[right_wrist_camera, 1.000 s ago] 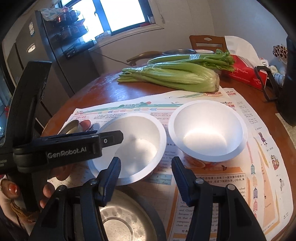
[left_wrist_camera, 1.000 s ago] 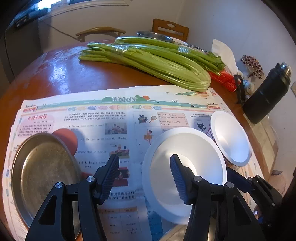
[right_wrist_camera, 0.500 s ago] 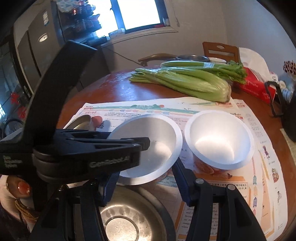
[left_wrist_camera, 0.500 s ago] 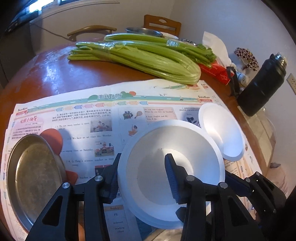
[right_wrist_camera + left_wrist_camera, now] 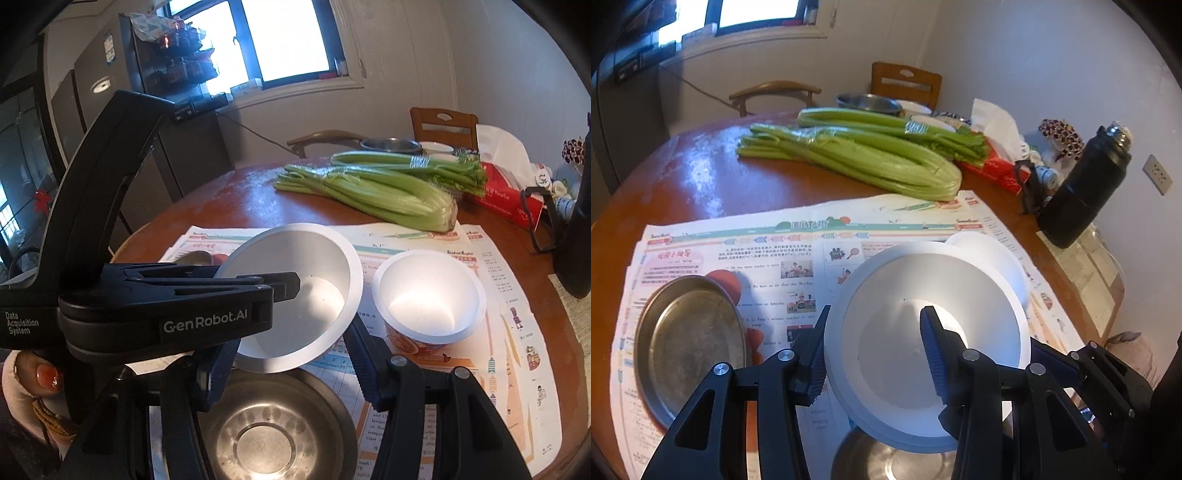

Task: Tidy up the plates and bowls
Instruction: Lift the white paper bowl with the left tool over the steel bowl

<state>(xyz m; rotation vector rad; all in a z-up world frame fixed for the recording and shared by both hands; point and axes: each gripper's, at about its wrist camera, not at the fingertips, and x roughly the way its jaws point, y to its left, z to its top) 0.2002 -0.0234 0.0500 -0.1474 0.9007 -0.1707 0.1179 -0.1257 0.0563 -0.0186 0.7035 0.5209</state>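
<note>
Left gripper [image 5: 875, 345] pinches the tilted white bowl [image 5: 923, 332]
Only the left view shows the steel plate [image 5: 690, 347]; the right view shows the right gripper [image 5: 291, 363] narrowly parted, holding nothing.

Daylight pours from the window [image 5: 291, 40], blown out to plain white in both views, while the room beside it stays dim and bluish. Pale glare streaks the glossy tabletop [image 5: 698, 177], and a bright patch sits inside each white bowl [image 5: 428, 299]. The celery [image 5: 857, 155] looks slightly soft in the left wrist view. Fisheye bending curves the walls and table edge, and dark vignetting fills every corner of both pictures
</note>
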